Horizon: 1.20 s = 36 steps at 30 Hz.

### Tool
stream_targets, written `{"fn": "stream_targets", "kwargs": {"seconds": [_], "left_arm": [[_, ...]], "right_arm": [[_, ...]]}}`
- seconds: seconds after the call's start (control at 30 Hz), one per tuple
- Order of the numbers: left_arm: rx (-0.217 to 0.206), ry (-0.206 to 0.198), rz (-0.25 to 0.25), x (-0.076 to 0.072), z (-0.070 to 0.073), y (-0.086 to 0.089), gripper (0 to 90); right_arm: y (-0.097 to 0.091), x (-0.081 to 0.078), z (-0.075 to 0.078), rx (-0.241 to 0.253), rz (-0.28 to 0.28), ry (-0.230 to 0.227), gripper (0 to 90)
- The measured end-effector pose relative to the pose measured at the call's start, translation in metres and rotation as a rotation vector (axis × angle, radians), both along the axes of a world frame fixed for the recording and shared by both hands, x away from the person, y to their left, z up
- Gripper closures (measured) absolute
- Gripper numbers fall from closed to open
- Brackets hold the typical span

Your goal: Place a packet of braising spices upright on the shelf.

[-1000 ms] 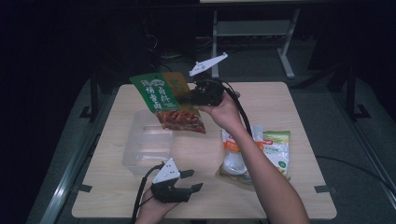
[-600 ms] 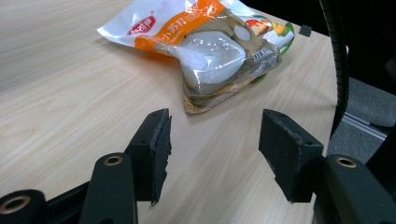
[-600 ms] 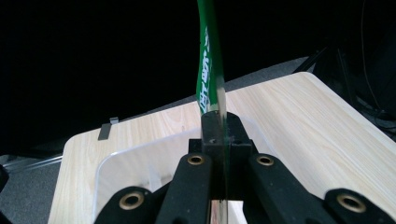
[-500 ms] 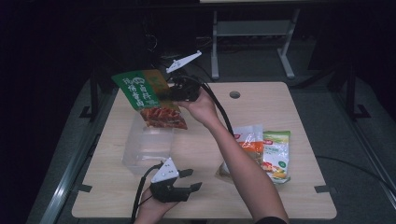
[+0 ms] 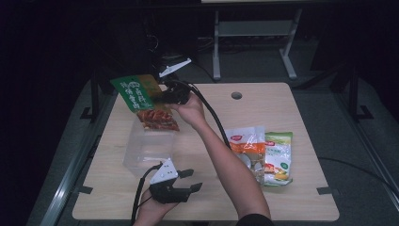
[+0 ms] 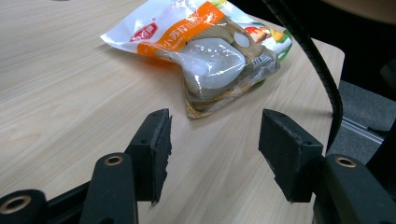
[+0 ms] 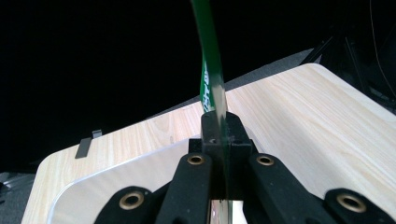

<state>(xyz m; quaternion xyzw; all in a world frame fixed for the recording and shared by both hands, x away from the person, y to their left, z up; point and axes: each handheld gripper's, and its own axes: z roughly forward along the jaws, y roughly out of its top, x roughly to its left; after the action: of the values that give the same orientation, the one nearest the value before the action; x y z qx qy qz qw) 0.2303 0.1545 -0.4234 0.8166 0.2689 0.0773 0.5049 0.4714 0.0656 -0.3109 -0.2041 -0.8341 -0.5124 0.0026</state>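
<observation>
We see the green snack bag at the far left of the table, hanging in the air just above the clear plastic box, its green top toward the left edge and its red-orange lower part dipping over the box's far rim. The bag sticks out to the left of our right gripper, which grips its edge; in the right gripper view the jaws are pressed together with the thin green film rising edge-on between them, and the rounded corner of the clear box lies below. Our right hand reaches across the table from the near right, the cable trailing along the forearm. Nearer to us, just beyond the near edge and close to the box's near wall, our left gripper rests low over the wood, pointing right, its jaws spread with nothing between them. In the left gripper view the two black pads stand apart over bare table, and ahead of them lies an orange and white bag on top of a green-edged bag. In the high view those two bags lie flat at the right, well apart from both grippers.
</observation>
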Motion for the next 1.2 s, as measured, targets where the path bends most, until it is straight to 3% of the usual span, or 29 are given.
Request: {"fn": "stream_targets", "kwargs": {"seconds": [0.33, 0.5, 0.67, 0.77, 1.2], "left_arm": [[0.021, -0.007, -0.014, 0.000, -0.001, -0.002, 43.8], [0.025, -0.012, -0.019, 0.001, -0.002, -0.003, 43.9], [0.021, -0.012, -0.018, 0.000, -0.001, -0.004, 43.9], [0.021, -0.012, -0.019, 0.001, -0.001, -0.003, 44.0], [0.025, -0.011, -0.016, 0.003, -0.001, -0.003, 43.5]], "right_arm": [[0.006, 0.007, -0.028, 0.004, -0.026, 0.045, 89.7], [0.002, 0.010, -0.035, 0.036, -0.049, 0.066, 89.7], [0.002, 0.012, -0.046, 0.015, -0.060, 0.063, 89.6], [-0.001, 0.014, -0.050, 0.027, -0.062, 0.072, 89.4], [-0.016, 0.015, -0.060, 0.001, -0.078, 0.065, 88.7]]}}
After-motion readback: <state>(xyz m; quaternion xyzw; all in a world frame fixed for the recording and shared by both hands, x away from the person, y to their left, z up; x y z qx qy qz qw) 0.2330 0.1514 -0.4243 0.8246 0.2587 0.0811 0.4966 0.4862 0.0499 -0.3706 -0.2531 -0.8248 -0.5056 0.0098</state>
